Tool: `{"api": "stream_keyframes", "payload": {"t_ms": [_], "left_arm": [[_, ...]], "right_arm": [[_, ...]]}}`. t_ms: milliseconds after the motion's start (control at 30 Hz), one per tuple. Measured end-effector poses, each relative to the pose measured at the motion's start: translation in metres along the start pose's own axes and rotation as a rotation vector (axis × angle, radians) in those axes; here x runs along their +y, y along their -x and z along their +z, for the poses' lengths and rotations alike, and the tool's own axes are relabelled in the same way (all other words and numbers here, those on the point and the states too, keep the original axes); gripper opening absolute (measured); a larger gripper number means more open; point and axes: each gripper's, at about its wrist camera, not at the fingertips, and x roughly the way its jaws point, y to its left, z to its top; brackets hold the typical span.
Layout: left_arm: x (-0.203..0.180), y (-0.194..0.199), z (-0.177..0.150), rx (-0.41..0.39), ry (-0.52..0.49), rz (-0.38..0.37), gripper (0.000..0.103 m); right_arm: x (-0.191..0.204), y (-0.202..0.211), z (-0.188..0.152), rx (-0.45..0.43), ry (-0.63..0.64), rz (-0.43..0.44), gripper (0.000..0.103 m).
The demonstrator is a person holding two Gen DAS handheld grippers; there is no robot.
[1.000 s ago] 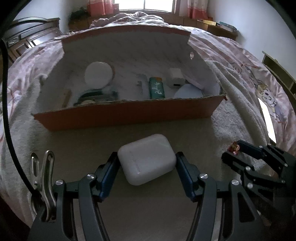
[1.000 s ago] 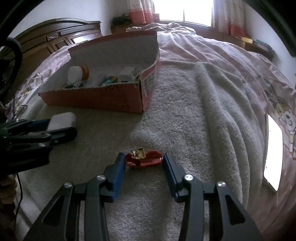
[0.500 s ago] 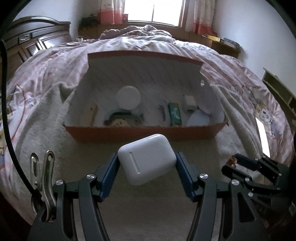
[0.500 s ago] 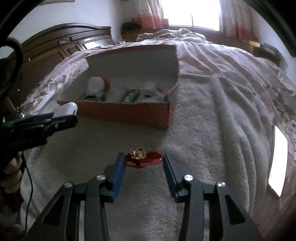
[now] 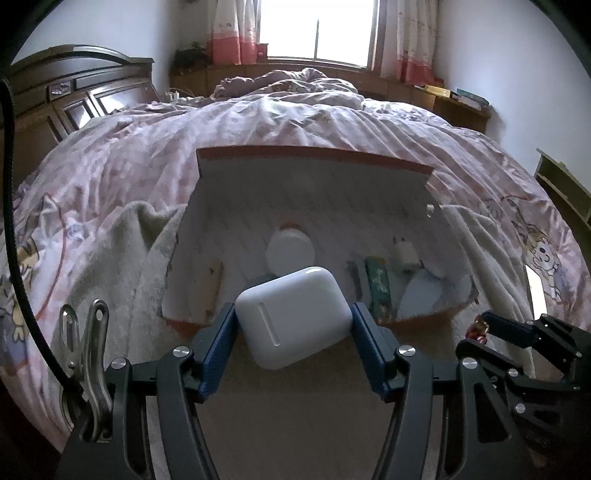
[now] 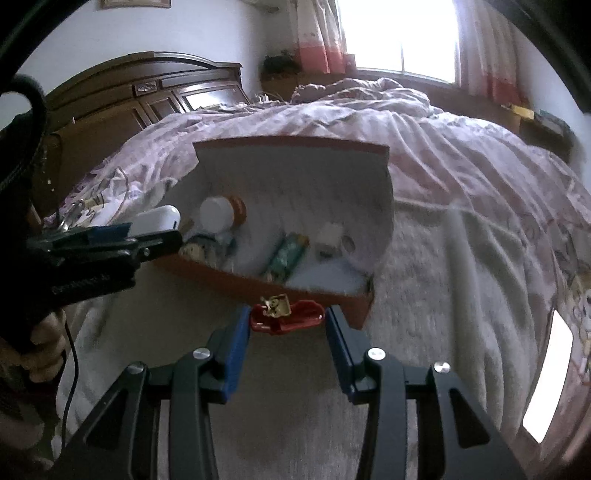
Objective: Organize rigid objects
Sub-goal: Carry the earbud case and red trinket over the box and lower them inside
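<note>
The white case (image 5: 293, 317) sits clamped between the blue pads of the left gripper (image 5: 293, 325), and the red clip (image 6: 286, 316) with its small gold charm is pinched in the right gripper (image 6: 287, 325); both are held in the air just short of the box's (image 5: 314, 157) near wall. Half a second ago the box lay farther ahead and lower in both views; now the case overlaps its near rim in the left view and the clip overlaps the near wall in the right view, so both grippers have come up and closer. The left view looks into the box from the front: a white round lid (image 5: 290, 248), a green packet (image 5: 376, 286), a small white plug (image 5: 404, 254) and a pale flat piece at the right corner; the right gripper shows at its right edge, the clip only as a red speck. The right view shows the lid belongs to an orange bottle (image 6: 221, 212) lying on its side, and shows the left gripper from the side with the case poking out over the box's left end. The box rests on a pale fleece blanket (image 6: 424, 295) over a pink quilt (image 5: 295, 122) on a bed, with a dark wooden headboard (image 6: 147, 92) to the left and a bright curtained window (image 5: 317, 29) behind.
</note>
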Motion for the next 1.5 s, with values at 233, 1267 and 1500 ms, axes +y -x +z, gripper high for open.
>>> {"api": "stream_keyframes", "payload": {"t_ms": [233, 1267, 1500], "left_arm": [[0.004, -0.014, 0.018, -0.003, 0.008, 0.019, 0.063], [0.012, -0.077, 0.048, 0.047, 0.023, 0.061, 0.063], [0.010, -0.089, 0.048, 0.053, 0.019, 0.072, 0.063]], "right_arm": [[-0.005, -0.011, 0.025, -0.017, -0.016, -0.006, 0.044], [-0.031, -0.075, 0.059, 0.018, -0.073, -0.075, 0.044], [-0.034, -0.087, 0.061, 0.024, -0.072, -0.094, 0.044]]}}
